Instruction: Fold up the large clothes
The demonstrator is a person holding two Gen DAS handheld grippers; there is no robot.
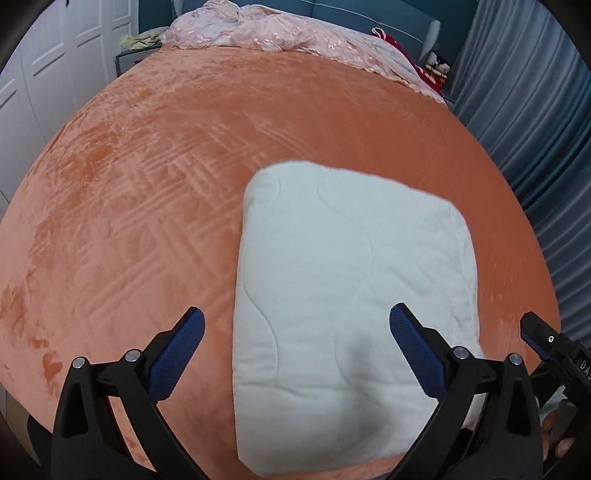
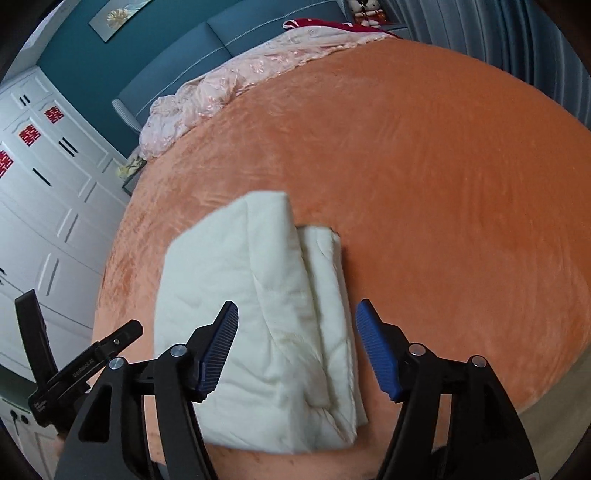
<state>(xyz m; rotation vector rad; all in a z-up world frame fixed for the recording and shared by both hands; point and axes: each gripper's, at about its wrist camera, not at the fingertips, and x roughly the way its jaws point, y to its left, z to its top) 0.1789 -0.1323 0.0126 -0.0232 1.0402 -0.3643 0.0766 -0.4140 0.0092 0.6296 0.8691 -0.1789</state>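
Note:
A white quilted garment [image 1: 347, 295] lies folded into a thick rectangle on the orange bed [image 1: 147, 184], near its front edge. My left gripper [image 1: 297, 332] is open and empty above the folded bundle's near left part. In the right wrist view the same bundle [image 2: 266, 314] shows its stacked layers along the right side. My right gripper [image 2: 297, 332] is open and empty, its jaws straddling the bundle's near right edge without clamping it. The right gripper's finger also shows in the left wrist view [image 1: 543, 339] at the far right.
A crumpled pink blanket [image 1: 280, 33] lies along the bed's far end by a teal headboard [image 2: 166, 62]. Blue curtains [image 1: 535, 129] hang on the right. White wardrobe doors [image 2: 40, 192] stand on the left. The orange bedspread [image 2: 443, 184] stretches wide beyond the bundle.

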